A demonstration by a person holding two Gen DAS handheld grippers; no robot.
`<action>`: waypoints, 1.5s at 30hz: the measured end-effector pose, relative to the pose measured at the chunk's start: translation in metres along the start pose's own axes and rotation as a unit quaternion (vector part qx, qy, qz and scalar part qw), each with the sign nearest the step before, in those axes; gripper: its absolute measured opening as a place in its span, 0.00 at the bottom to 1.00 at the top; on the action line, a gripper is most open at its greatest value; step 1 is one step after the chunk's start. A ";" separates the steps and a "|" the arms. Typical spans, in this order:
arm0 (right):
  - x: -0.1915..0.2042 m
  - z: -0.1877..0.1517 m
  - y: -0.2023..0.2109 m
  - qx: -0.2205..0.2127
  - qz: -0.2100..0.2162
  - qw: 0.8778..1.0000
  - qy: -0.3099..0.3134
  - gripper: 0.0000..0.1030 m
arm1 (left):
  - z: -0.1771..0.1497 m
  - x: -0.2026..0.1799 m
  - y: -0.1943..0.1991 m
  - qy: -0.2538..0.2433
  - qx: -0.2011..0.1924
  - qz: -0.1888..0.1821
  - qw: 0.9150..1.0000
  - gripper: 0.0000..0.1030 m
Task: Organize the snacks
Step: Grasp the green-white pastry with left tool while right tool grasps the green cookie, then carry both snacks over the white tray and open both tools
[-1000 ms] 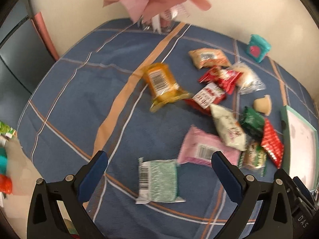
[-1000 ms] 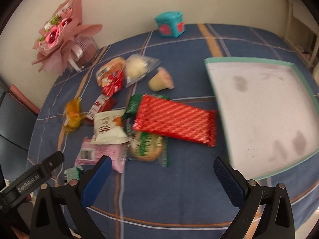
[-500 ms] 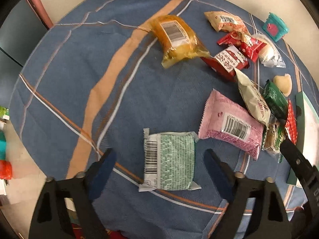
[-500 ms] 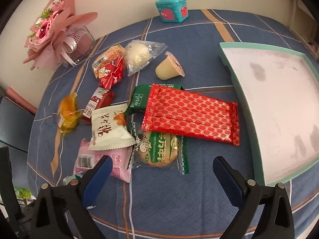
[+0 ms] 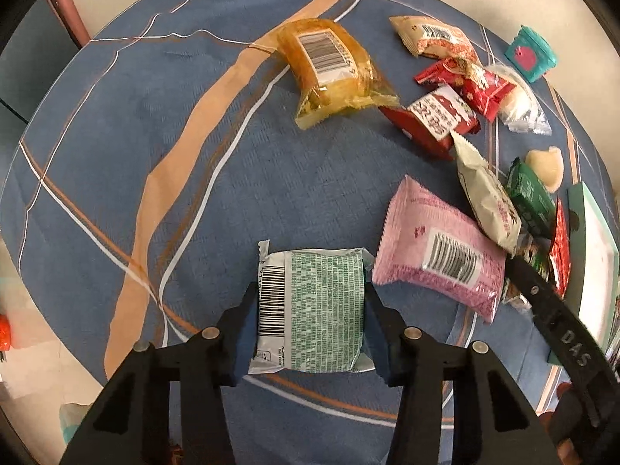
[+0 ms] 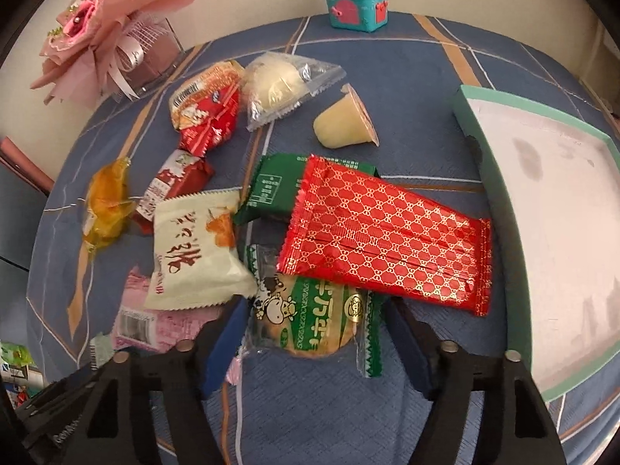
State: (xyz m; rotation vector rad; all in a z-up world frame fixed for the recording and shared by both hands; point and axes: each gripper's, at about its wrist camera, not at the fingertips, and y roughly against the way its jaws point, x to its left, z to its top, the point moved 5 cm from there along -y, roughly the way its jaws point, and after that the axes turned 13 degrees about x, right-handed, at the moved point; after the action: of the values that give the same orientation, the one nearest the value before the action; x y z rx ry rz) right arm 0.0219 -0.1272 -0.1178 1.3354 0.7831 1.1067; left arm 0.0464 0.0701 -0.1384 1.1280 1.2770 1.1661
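Left claw [image 5: 312,321] closed around something; right claw [image 6: 317,343] likewise narrowed.

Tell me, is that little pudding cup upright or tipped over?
Tipped over: the pudding cup lies on its side on the tablecloth, its sealed lid facing right.

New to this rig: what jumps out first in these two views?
The red packet lies on top of the snack pile mid-table, just left of the empty tray. The left gripper is closed on a green wafer pack at the near edge. The right gripper straddles a green biscuit pack.
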 end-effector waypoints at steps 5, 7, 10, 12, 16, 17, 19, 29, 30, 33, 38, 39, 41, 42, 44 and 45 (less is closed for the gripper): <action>0.007 0.010 -0.004 -0.004 -0.003 1.000 0.003 0.56 | 0.017 -0.003 -0.007 0.006 -0.007 0.005 1.000 0.49; 0.008 0.010 -0.003 -0.003 -0.004 1.000 0.006 0.55 | 0.019 -0.007 -0.009 0.010 -0.009 0.005 1.000 0.49; 0.011 0.005 -0.002 0.002 0.003 1.000 0.003 0.53 | 0.019 -0.006 -0.003 0.017 -0.008 -0.001 1.000 0.49; 0.010 0.002 0.000 0.007 0.009 1.000 0.003 0.53 | 0.021 -0.003 -0.003 0.023 -0.009 -0.002 1.000 0.49; 0.010 -0.005 0.005 0.013 0.032 0.999 -0.004 0.52 | 0.016 0.006 0.010 0.033 -0.018 -0.003 0.999 0.49; 0.009 -0.007 0.008 0.011 0.037 0.999 -0.004 0.52 | 0.024 0.008 0.018 0.035 -0.021 -0.003 0.999 0.49; 0.008 -0.012 0.016 0.005 0.048 0.999 -0.004 0.52 | 0.026 0.009 0.024 0.039 -0.029 -0.001 0.999 0.49; 0.003 -0.019 0.058 -0.052 0.073 0.996 0.005 0.52 | 0.014 -0.001 0.073 0.037 -0.104 -0.020 0.994 0.49; -0.001 -0.021 0.062 -0.055 0.072 0.996 0.003 0.52 | 0.011 -0.003 0.077 0.032 -0.109 -0.020 0.993 0.49; -0.024 -0.023 0.073 -0.064 0.060 0.996 -0.013 0.52 | 0.010 -0.019 0.079 0.015 -0.113 -0.026 0.993 0.49; -0.067 -0.014 0.090 -0.078 0.044 0.994 -0.059 0.52 | 0.009 -0.061 0.079 -0.030 -0.119 -0.021 0.992 0.49; -0.074 -0.010 0.090 -0.081 0.038 0.994 -0.066 0.52 | 0.008 -0.071 0.079 -0.041 -0.118 -0.021 0.992 0.49; -0.093 -0.005 0.094 -0.087 0.024 0.992 -0.084 0.52 | 0.007 -0.092 0.080 -0.065 -0.118 -0.025 0.991 0.49; -0.103 -0.002 0.096 -0.089 0.017 0.992 -0.092 0.52 | 0.006 -0.102 0.081 -0.076 -0.119 -0.026 0.990 0.49; -0.124 0.003 0.098 -0.094 0.006 0.989 -0.112 0.52 | 0.004 -0.127 0.081 -0.101 -0.119 -0.027 0.987 0.49; -0.134 0.005 0.099 -0.096 0.002 0.988 -0.122 0.52 | 0.003 -0.141 0.081 -0.116 -0.119 -0.029 0.986 0.49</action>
State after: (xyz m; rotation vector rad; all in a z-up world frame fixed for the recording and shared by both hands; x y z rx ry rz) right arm -0.0338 -0.2638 -0.0409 1.2803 0.4817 0.9723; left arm 0.0541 -0.0628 -0.0449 1.0095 0.9572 1.0775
